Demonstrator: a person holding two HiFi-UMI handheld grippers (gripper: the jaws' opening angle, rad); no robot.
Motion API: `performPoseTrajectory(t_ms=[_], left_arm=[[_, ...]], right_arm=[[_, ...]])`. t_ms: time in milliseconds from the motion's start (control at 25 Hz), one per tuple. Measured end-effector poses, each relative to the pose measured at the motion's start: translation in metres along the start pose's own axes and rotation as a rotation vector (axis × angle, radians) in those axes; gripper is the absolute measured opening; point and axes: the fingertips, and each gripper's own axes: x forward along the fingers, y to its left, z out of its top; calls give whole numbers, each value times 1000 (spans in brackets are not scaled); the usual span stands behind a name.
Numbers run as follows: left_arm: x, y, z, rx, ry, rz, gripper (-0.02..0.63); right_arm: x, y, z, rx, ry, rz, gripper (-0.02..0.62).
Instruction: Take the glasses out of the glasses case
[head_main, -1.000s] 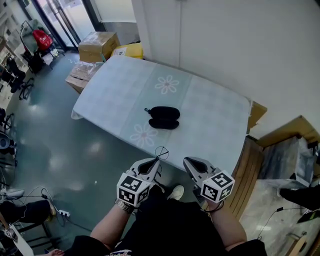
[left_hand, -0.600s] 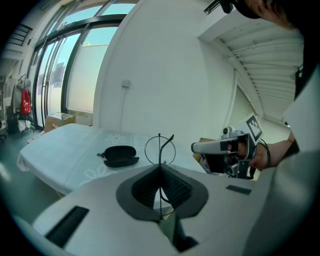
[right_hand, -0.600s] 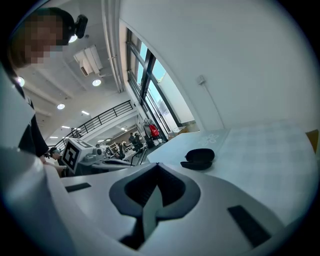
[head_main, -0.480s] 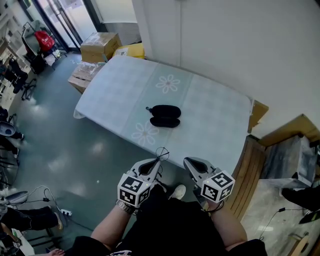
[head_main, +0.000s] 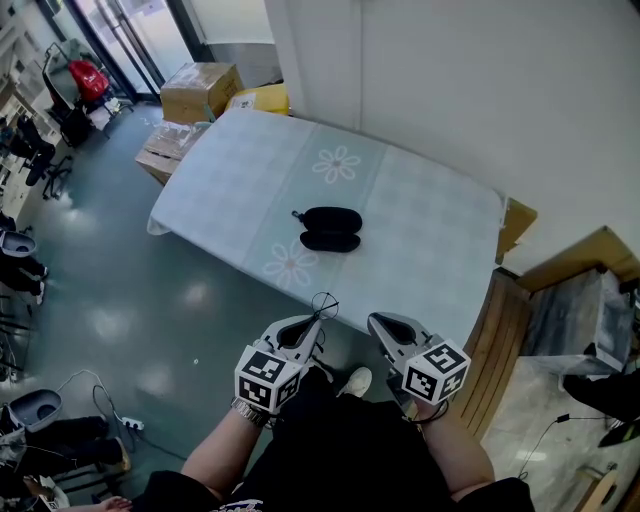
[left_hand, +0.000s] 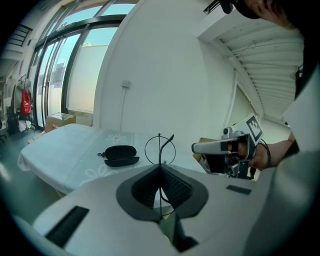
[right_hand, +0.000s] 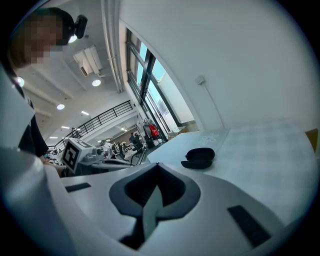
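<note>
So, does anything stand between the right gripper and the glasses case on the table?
Nothing visible does. The right gripper is held off the near edge of the tablecloth, and only bare cloth lies between it and the open glasses case.

Glasses case (head_main: 330, 230) mid-table (head_main: 440, 250); glasses (head_main: 322, 305) in left hand-held gripper (head_main: 314, 324), before table.

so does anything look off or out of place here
One thing: the left claw is shut on a thin wire ring, likely the glasses, held short of the table. The case lies ajar mid-table. Nothing looks spilled or damaged.
</note>
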Motion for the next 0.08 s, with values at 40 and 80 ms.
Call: performPoseTrajectory(t_ms=[40, 80], left_arm=[[0, 0, 0, 1, 0, 0, 29], [0, -1, 0, 1, 1, 0, 29]], right_arm=[[0, 0, 0, 0, 0, 0, 23], [0, 0, 0, -1, 0, 0, 23]])
